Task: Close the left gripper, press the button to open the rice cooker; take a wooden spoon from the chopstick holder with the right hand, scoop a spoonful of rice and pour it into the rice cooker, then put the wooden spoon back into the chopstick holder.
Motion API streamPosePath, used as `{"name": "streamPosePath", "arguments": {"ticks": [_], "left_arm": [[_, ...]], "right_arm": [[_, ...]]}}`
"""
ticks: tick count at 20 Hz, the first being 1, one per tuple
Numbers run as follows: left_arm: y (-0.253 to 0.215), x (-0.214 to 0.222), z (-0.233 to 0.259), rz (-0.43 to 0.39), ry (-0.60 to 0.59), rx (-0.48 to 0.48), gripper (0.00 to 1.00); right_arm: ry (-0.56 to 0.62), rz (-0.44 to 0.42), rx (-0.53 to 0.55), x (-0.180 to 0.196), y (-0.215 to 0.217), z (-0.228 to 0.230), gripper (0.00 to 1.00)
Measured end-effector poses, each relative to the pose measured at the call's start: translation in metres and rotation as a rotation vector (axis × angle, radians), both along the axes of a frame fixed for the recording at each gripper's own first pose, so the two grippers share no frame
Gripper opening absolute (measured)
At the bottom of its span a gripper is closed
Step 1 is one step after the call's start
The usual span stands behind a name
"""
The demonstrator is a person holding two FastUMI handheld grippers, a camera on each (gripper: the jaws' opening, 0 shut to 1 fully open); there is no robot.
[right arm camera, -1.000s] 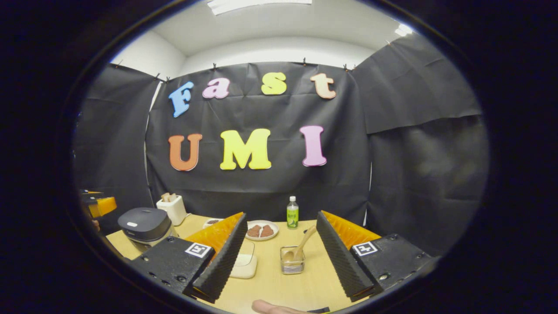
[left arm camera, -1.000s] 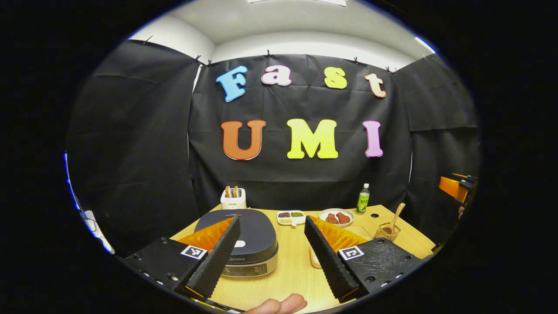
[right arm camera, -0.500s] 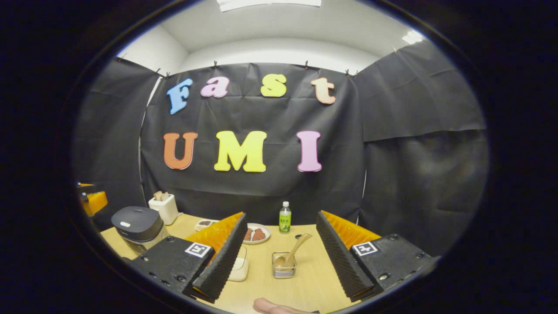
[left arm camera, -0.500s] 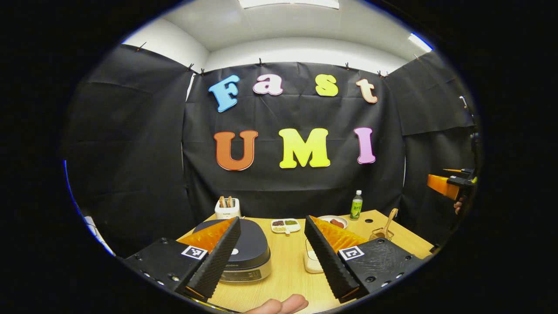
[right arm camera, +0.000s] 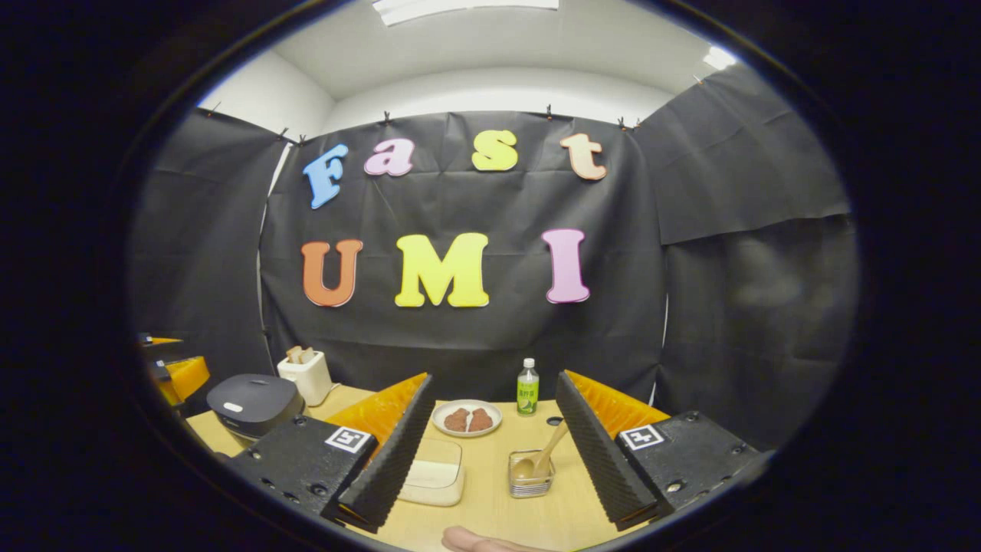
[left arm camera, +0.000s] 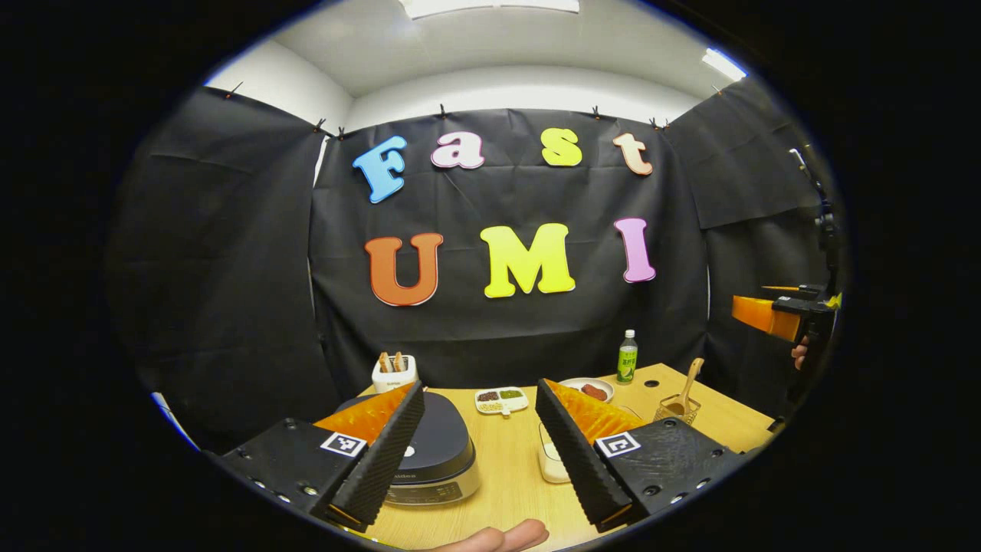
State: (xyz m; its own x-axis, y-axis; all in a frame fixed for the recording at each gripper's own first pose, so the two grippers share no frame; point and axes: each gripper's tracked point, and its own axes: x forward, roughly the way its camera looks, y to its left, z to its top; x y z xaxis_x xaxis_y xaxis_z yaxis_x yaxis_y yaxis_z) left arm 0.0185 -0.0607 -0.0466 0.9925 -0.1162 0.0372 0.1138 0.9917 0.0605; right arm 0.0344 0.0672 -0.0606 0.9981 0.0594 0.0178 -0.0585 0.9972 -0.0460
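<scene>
The dark-lidded rice cooker (left arm camera: 443, 445) sits shut on the wooden table (left arm camera: 506, 460), its white button partly behind my left finger. My left gripper (left arm camera: 483, 494) hovers open above and short of it, holding nothing. A clear rice box (left arm camera: 549, 462) lies right of the cooker. The wooden spoon (right arm camera: 549, 454) leans in the mesh chopstick holder (right arm camera: 529, 477), straight ahead of my open, empty right gripper (right arm camera: 490, 498). In the right gripper view the rice cooker (right arm camera: 254, 400) stands far left and the rice box (right arm camera: 434, 473) lies near my left finger.
At the back stand a green bottle (right arm camera: 526, 387), a plate of brown food (right arm camera: 467, 418), a small divided dish (left arm camera: 502, 399) and a white toaster (left arm camera: 395, 373). The other gripper (left arm camera: 774, 317) hangs at the far right of the left gripper view.
The left gripper has drawn back and up, so the cooker looks smaller and lower. The right gripper has drifted slightly. Both stay open and empty.
</scene>
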Motion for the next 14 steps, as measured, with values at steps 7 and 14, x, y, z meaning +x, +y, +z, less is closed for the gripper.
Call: {"name": "streamPosePath", "arguments": {"ticks": [7,14], "left_arm": [[0.006,0.000,-0.002,0.032,-0.014,-0.027,0.96],[0.011,0.004,0.000,0.110,-0.017,-0.037,0.96]], "right_arm": [[-0.028,0.056,-0.012,-0.002,0.012,0.004,1.00],[-0.012,0.076,-0.021,0.000,0.003,-0.006,1.00]]}}
